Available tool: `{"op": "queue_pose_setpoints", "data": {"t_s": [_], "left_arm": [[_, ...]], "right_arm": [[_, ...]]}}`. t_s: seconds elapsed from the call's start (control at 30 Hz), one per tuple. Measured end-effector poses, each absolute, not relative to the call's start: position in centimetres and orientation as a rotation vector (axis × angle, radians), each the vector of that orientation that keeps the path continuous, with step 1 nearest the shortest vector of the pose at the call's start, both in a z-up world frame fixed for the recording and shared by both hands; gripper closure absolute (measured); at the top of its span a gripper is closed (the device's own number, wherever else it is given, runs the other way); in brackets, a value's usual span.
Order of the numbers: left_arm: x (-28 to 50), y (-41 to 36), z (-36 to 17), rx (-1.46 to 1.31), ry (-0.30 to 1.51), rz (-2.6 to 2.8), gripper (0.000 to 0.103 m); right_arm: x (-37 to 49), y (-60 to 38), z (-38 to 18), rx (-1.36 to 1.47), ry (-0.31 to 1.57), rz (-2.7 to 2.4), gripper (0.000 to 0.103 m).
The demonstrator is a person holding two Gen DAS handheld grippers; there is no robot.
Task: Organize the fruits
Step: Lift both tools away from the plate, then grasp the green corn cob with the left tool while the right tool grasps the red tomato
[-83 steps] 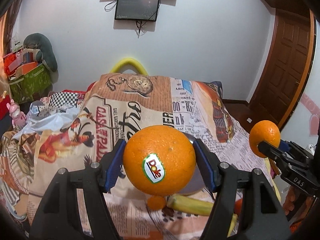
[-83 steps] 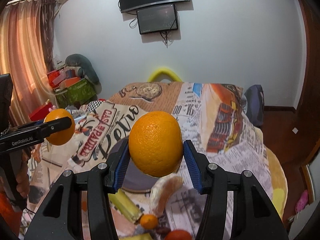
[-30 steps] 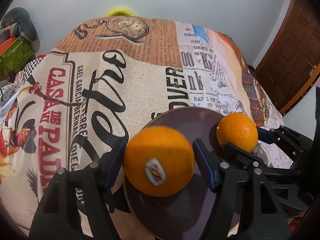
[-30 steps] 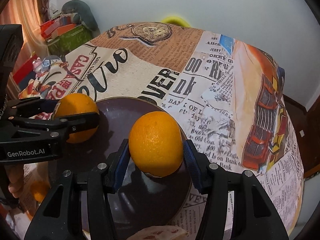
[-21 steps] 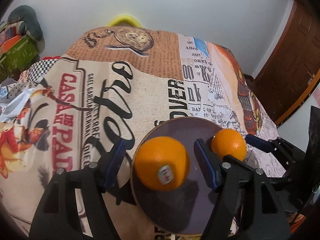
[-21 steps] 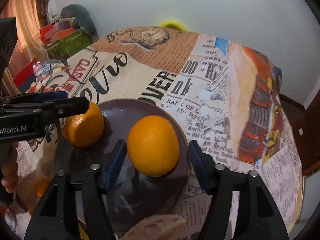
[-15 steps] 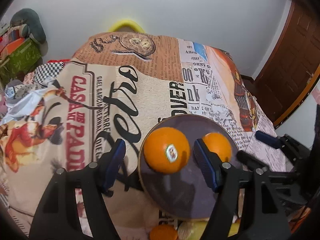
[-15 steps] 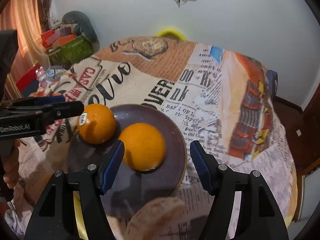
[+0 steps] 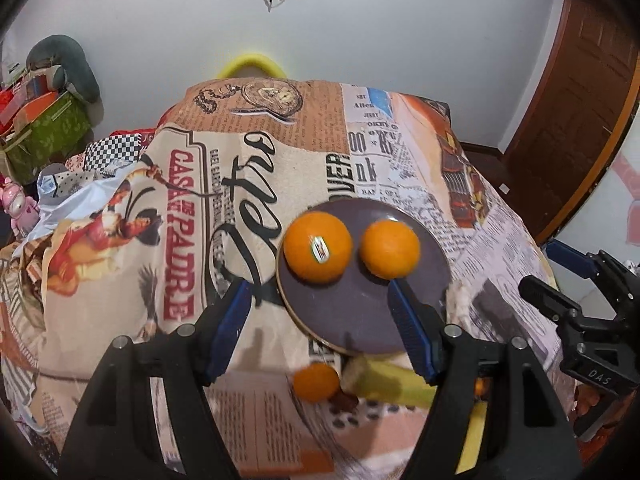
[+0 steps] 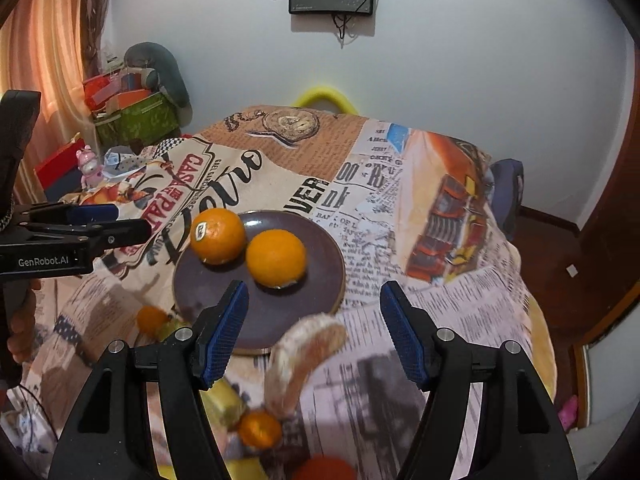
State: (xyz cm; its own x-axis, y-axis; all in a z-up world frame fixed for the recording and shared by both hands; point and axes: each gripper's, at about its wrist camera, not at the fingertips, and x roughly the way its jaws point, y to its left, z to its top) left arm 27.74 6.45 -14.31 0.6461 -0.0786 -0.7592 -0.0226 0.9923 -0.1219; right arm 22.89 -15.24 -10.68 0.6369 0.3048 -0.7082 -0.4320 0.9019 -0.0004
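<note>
Two oranges rest side by side on a dark purple plate [image 9: 360, 320] [image 10: 320, 264]. The stickered orange [image 9: 318, 247] [image 10: 217, 235] lies on the plate's left side, the plain orange [image 9: 390, 249] [image 10: 276, 258] to its right. My left gripper [image 9: 322, 326] stands open above the plate's near edge, with nothing between its blue pads. My right gripper [image 10: 314, 330] is open too, empty, and held back from the plate. Each gripper also shows in the other's view: the right one [image 9: 560, 284] at the right edge, the left one [image 10: 116, 222] at the left edge.
A printed cloth [image 9: 200, 208] covers the table. Near its front lie a small mandarin [image 9: 316, 382] [image 10: 260, 428], a pale yellow fruit [image 9: 384, 378], a peeled citrus segment [image 10: 304, 354], another small orange [image 10: 151, 319] and a red fruit [image 10: 324, 468]. A brown door [image 9: 576, 120] stands at the right; boxes and toys [image 10: 132, 112] are piled at the left.
Both grippers set their oranges on the plate, let go, and drew back and up. The oranges now look smaller and sit free on the plate.
</note>
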Motion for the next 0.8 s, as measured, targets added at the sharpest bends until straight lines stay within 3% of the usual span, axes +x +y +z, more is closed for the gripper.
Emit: {"op": "queue_pose_setpoints", "data": {"t_s": [0.47,0.8], "left_arm": [[23.5,1.1,-17.6,-0.142,0.965,-0.069,0.032],[24.6,-1.6,-22.8,-0.259,1.094,-0.013,0.029]], "right_arm": [[17.6,-19.1,-12.0,-0.185,0.799,0.357,0.038],[16.2,-22.0,-14.8,-0.139,0.867,0.337,0.038]]}}
